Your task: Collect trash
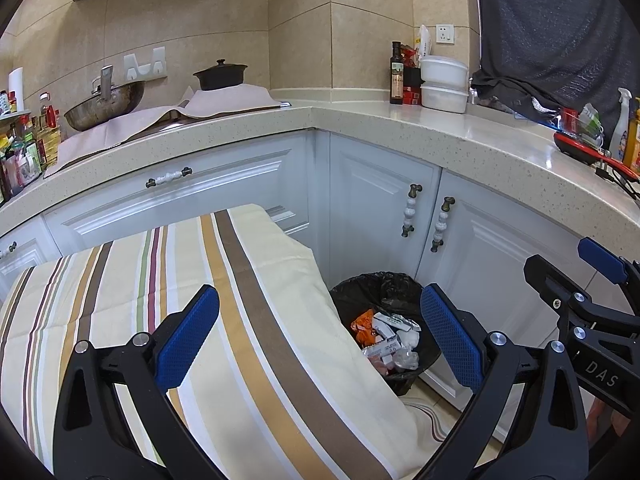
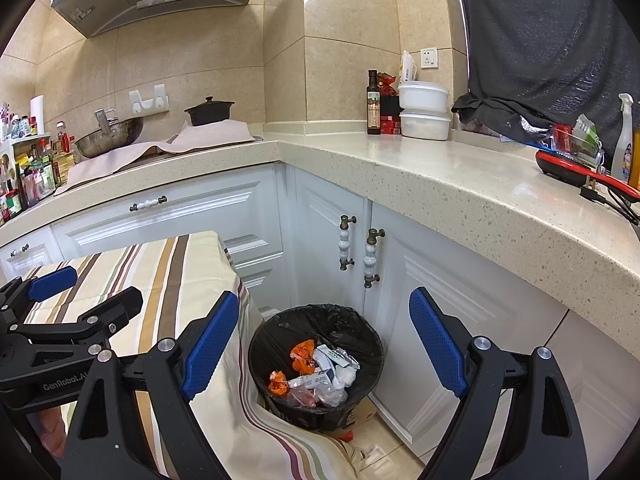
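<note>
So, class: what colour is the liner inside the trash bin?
Black liner; the right wrist view shows it best.

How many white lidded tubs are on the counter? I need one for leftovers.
2, stacked by the wall socket beside the dark bottle: upper tub on lower tub. Others may be hidden.

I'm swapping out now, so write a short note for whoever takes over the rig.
Left gripper: open, empty, above the striped tablecloth.
Right gripper: open, empty, aimed at the trash bin.
The bin, black-lined, stands on the floor in the cabinet corner, beside the cloth's hanging edge.
Done: wrappers and packets lie inside it.
Left: no loose trash shows on the cloth; check elsewhere.
</note>
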Demonstrator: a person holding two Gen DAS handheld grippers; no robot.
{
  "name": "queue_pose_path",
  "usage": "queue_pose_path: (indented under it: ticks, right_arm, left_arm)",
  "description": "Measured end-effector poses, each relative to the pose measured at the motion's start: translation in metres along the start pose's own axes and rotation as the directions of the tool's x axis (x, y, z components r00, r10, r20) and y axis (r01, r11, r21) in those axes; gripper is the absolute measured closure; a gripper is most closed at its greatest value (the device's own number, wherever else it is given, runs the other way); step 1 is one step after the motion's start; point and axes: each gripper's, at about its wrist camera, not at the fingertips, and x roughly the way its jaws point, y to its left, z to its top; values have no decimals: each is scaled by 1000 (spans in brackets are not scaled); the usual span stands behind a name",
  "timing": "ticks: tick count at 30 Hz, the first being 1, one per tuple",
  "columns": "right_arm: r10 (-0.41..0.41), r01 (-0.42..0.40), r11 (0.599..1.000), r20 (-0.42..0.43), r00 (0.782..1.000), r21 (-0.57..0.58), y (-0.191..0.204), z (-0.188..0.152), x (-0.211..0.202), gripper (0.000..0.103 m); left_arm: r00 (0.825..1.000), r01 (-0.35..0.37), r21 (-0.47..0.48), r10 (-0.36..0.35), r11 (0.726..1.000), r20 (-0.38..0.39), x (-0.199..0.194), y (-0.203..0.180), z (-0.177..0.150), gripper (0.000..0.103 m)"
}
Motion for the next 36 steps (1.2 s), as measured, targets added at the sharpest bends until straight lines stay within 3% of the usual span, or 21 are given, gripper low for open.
queue_pose_path:
  ticks: [17, 36]
  right_arm:
    - [2, -2, 1000, -3, 1000, 0, -2, 0, 1, 19]
    - [4, -4, 1000, -14, 1000, -4, 1, -4, 4, 19]
  left_arm:
    - [1000, 15, -14, -15, 1000, -7, 2, -1, 0, 5]
    - [1000, -14, -16, 14, 1000, -10, 6, 3, -1, 5]
